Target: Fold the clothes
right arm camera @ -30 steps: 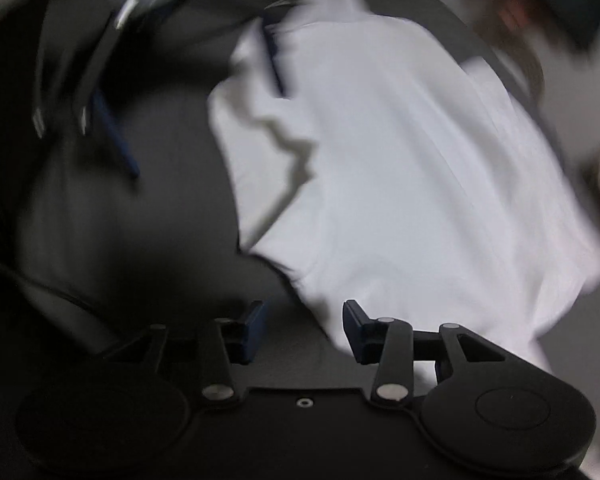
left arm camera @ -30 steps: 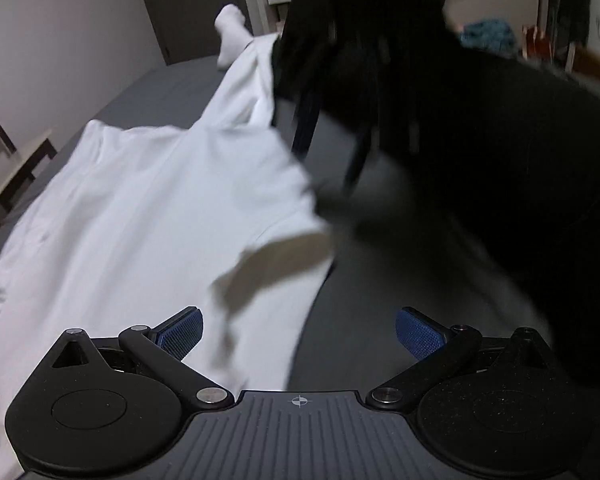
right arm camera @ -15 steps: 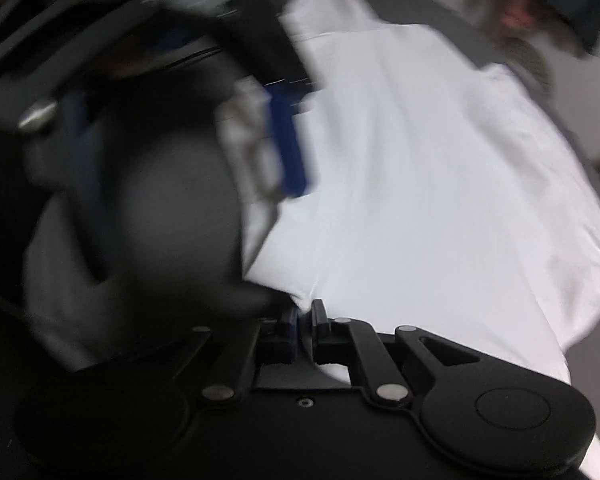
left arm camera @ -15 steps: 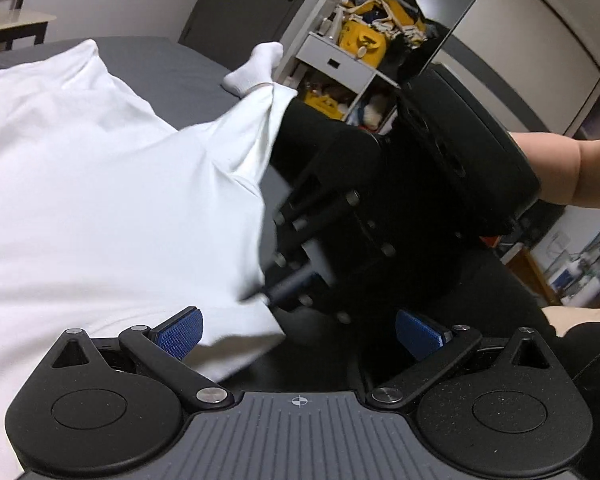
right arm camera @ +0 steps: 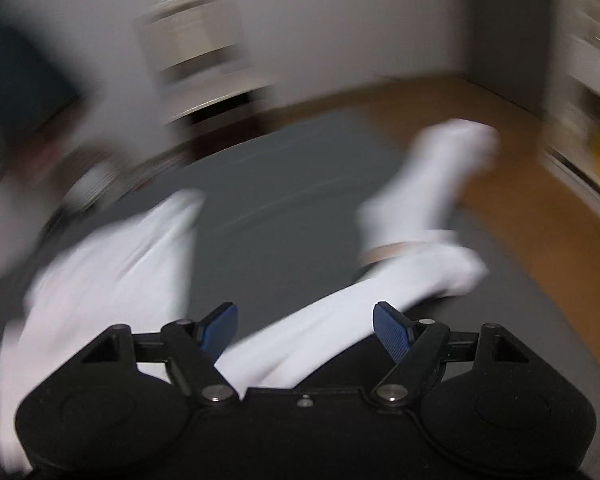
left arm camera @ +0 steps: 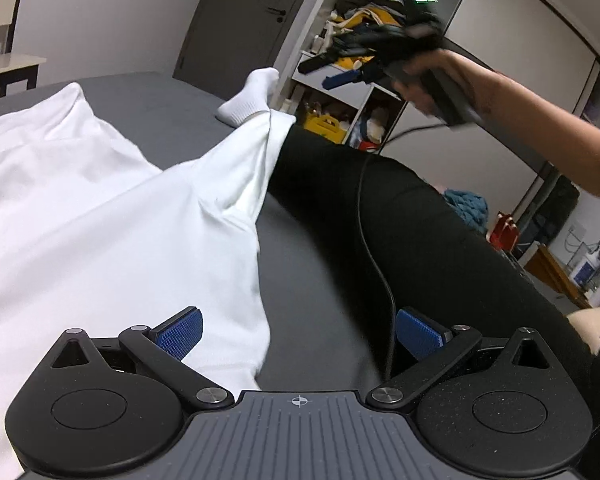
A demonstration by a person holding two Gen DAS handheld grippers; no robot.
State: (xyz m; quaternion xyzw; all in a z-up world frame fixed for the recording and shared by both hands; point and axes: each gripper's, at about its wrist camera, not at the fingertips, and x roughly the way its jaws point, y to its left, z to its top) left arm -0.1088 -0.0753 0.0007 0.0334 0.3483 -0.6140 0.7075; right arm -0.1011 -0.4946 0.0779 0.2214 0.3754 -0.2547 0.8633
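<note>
A white garment [left arm camera: 100,216] lies spread on the grey bed [left arm camera: 160,116], one sleeve draped over a person's black-clad leg [left arm camera: 400,216]. My left gripper [left arm camera: 298,330] hangs open just above the garment's near edge and the bare sheet, nothing between its blue pads. The right gripper [left arm camera: 352,68] is raised high at the upper right in a hand, blurred. In the right wrist view my right gripper [right arm camera: 304,326] is open over the white sleeve [right arm camera: 340,320] with the fabric below it, not pinched. That view is smeared by motion.
A foot in a white sock [left arm camera: 252,96] rests at the far edge of the bed. Behind it stands a cluttered shelf unit [left arm camera: 340,80] and a dark door [left arm camera: 236,16]. A black cable [left arm camera: 376,248] runs across the leg. Wooden floor [right arm camera: 520,208] lies beyond the bed.
The right gripper was shut on the garment's edge half a second ago; it has let go, opened, and swung up and away. The left gripper stayed open and tilted upward.
</note>
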